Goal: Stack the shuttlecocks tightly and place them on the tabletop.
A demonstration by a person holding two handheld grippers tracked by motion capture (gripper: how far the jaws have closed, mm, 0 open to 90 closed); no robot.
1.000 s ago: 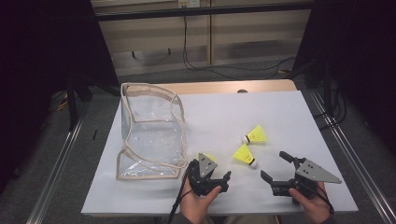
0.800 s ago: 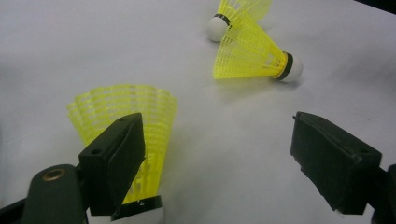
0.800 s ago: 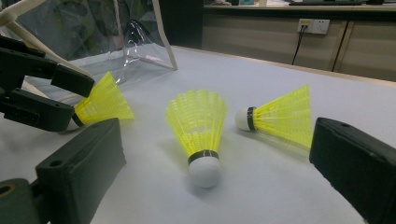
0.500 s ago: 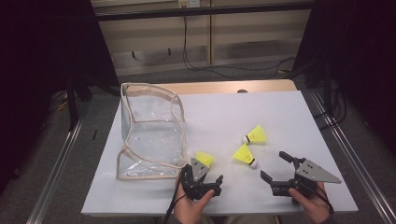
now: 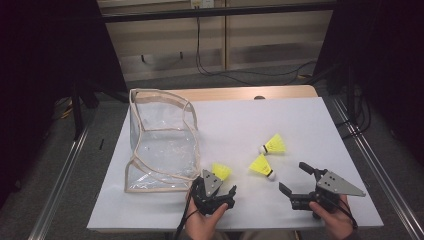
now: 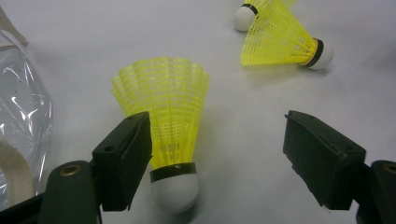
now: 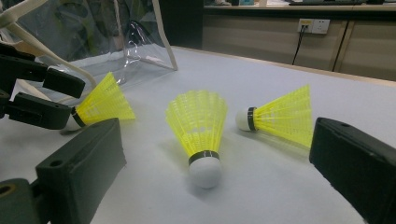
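Three yellow shuttlecocks with white corks lie on the white table. The nearest shuttlecock lies between the jaws of my left gripper, close against the left jaw and well apart from the right one. These jaws have just been closing and stand open. My right gripper is open, facing the middle shuttlecock without touching it. The third shuttlecock lies farther back.
A clear plastic bag with beige trim stands on the table's left half, right beside the left gripper. The table's front edge runs just under both hands. Cables hang behind the far edge.
The left gripper has drawn back slightly toward the front edge, so more of the nearest shuttlecock's skirt shows. The right gripper and the other two shuttlecocks have stayed put.
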